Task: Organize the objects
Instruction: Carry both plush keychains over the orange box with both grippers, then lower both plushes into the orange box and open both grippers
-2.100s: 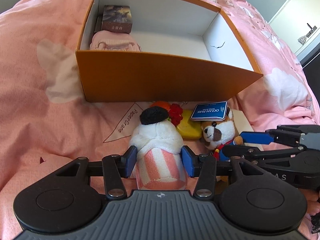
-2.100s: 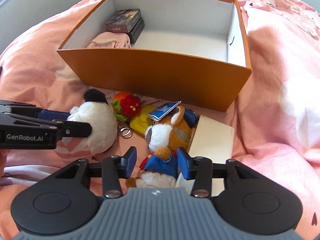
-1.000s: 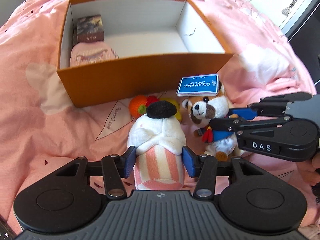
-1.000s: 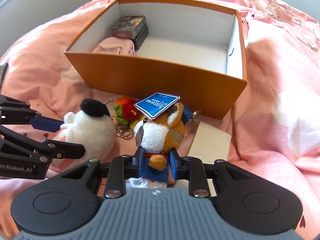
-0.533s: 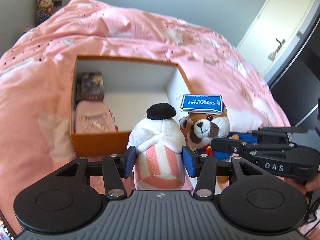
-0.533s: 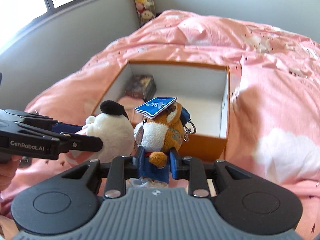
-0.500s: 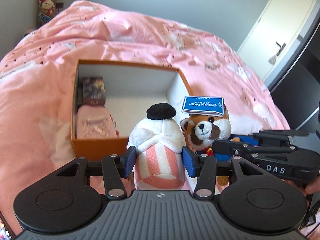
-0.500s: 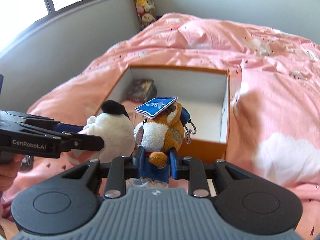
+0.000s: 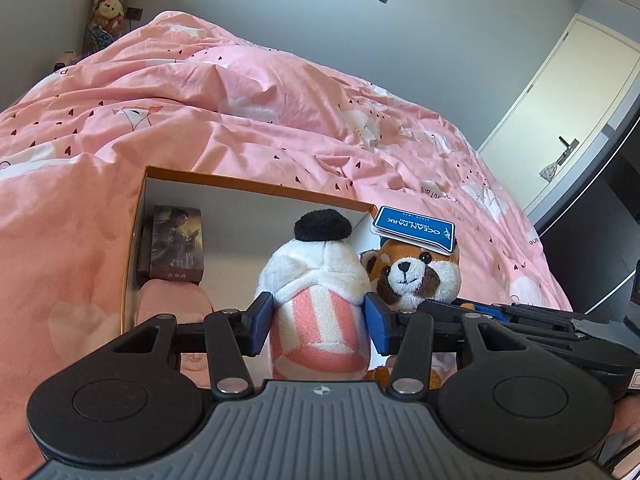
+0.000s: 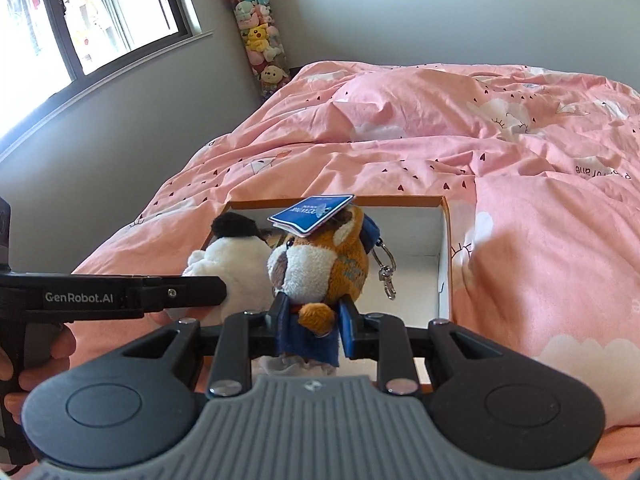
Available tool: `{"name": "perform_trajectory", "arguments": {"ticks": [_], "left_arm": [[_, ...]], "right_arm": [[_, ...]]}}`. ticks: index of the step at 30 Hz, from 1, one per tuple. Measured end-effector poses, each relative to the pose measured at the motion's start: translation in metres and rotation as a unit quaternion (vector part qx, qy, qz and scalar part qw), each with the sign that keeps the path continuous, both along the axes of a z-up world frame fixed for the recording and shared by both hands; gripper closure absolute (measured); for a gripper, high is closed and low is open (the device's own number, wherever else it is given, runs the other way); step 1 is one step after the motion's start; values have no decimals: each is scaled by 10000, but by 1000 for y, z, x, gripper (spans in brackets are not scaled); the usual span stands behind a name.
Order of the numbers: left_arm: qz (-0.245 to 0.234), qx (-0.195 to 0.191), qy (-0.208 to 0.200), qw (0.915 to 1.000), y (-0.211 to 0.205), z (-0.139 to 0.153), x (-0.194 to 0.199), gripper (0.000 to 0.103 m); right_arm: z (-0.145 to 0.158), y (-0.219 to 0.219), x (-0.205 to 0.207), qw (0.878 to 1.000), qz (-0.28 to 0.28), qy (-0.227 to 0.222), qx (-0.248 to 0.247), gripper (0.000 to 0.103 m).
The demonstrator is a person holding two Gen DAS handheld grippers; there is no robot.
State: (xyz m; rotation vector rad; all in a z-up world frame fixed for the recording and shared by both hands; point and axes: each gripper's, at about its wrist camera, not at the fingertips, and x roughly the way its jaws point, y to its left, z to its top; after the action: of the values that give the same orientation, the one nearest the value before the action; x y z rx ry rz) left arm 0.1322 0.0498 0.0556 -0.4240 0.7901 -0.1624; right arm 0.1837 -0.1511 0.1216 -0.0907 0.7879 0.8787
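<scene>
My left gripper is shut on a white plush with a pink-striped body and black pompom, held in the air over the orange box. My right gripper is shut on a red panda plush with a blue tag and a metal clip. The panda hangs just right of the white plush. The box lies below and ahead of both. It holds a dark card box and a pink cloth at its left end.
The box sits on a bed with a rumpled pink duvet. A tube of plush toys stands by the wall near a window. A white door is at the far right.
Both grippers closed on their plush toys, lifted them off the duvet and carried them up over the box. The views have tilted up toward the far wall.
</scene>
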Motion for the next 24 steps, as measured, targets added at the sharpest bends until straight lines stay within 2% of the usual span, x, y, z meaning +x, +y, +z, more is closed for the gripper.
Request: {"name": "perform_trajectory", "arguments": {"ticks": [5, 11, 17, 24], "left_arm": [[129, -200, 141, 9996, 12, -13, 21, 47], [109, -347, 556, 9978, 6, -47, 38, 47], [187, -264, 887, 9955, 3, -80, 48, 47], [303, -16, 955, 9950, 2, -97, 51, 47]], "right_arm": [[-12, 13, 22, 9997, -130, 219, 36, 76], [-39, 29, 45, 9983, -163, 551, -137, 76], [-71, 35, 72, 9928, -181, 1160, -242, 78], [-97, 46, 90, 9885, -249, 1473, -225, 79]]}}
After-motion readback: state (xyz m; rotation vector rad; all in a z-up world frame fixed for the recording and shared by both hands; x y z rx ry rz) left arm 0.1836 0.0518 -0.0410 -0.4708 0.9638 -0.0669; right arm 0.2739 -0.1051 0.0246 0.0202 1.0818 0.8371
